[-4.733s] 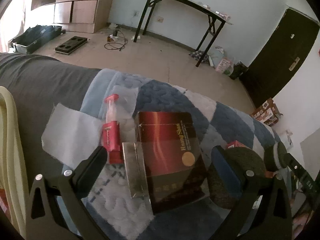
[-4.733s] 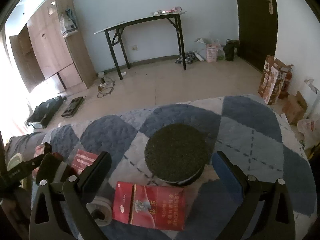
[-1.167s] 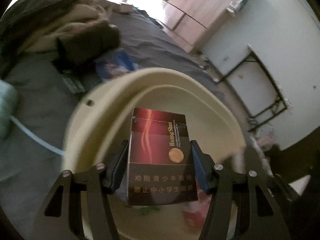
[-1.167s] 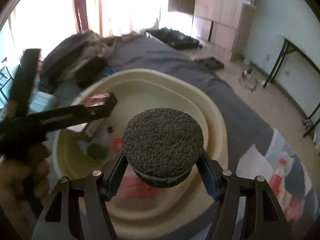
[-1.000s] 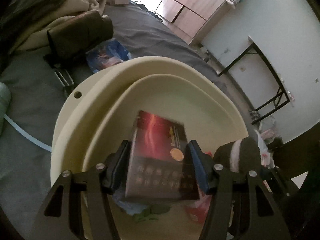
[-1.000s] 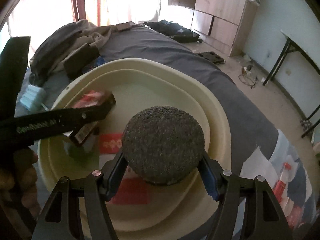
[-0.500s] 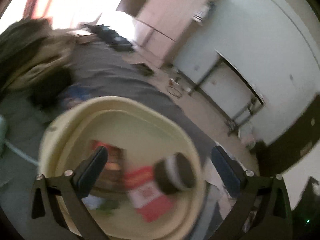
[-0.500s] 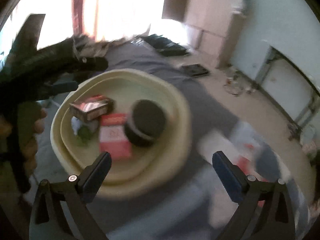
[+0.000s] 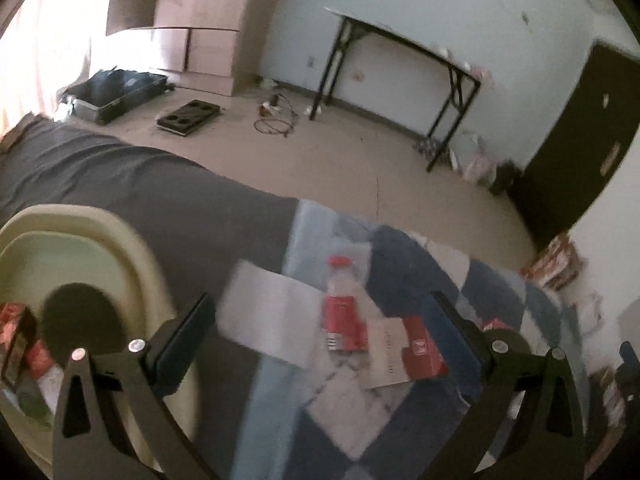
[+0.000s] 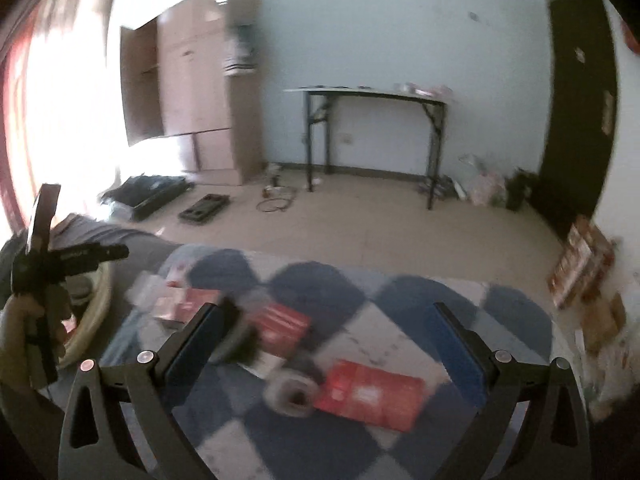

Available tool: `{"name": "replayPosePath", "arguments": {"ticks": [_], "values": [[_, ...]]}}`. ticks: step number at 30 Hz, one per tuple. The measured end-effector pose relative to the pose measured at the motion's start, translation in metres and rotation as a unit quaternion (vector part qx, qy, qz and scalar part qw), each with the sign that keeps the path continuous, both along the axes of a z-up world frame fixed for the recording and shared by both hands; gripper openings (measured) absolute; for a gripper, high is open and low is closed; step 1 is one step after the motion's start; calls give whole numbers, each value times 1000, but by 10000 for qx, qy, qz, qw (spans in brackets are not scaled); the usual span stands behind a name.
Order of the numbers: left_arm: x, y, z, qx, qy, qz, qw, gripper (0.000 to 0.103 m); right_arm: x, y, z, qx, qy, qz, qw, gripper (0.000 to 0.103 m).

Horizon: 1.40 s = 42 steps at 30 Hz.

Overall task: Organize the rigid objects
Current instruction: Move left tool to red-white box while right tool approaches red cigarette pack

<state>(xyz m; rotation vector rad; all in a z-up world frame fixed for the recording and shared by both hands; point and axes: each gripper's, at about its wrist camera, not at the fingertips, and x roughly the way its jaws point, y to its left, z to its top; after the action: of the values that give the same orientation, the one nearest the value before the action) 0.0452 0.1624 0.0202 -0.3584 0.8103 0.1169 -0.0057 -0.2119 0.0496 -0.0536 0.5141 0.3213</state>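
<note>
Both my left gripper (image 9: pixel 316 344) and right gripper (image 10: pixel 328 340) have fingers apart, empty; I'd centre on the red bottle (image 9: pixel 344 314), mid-frame, before closing.

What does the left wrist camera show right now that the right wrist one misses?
Only the left wrist view looks into the cream basin: the dark round puck and a dark box lie inside. Only the right wrist view shows the tape roll, the big red packet and the left gripper. Both show the checkered blanket, the red tube in its clear pack, and open, empty jaws.
</note>
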Motion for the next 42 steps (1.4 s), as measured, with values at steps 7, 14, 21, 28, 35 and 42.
{"name": "replayPosePath", "arguments": {"ticks": [7,14,21,28,35,42], "values": [[9,-56,-1,263,177,-783,9964,103,34,-25,-41,386,640,-38,9972,103],[16,-67,-13,440,571,-868,9936,103,49,-45,-34,495,820,-94,9954,103],[27,-66,-23,416,531,-545,9962,103,57,-39,-49,278,1129,-235,9929,103],[37,-79,-33,521,611,-543,9953,103,68,-38,-58,249,1311,-347,9905,103],[40,-81,-37,276,574,-474,9968,103,76,-42,-67,389,1562,-588,9852,103],[42,-83,-39,216,490,-391,9978,103,84,-36,-80,440,1666,-743,9822,103]]}}
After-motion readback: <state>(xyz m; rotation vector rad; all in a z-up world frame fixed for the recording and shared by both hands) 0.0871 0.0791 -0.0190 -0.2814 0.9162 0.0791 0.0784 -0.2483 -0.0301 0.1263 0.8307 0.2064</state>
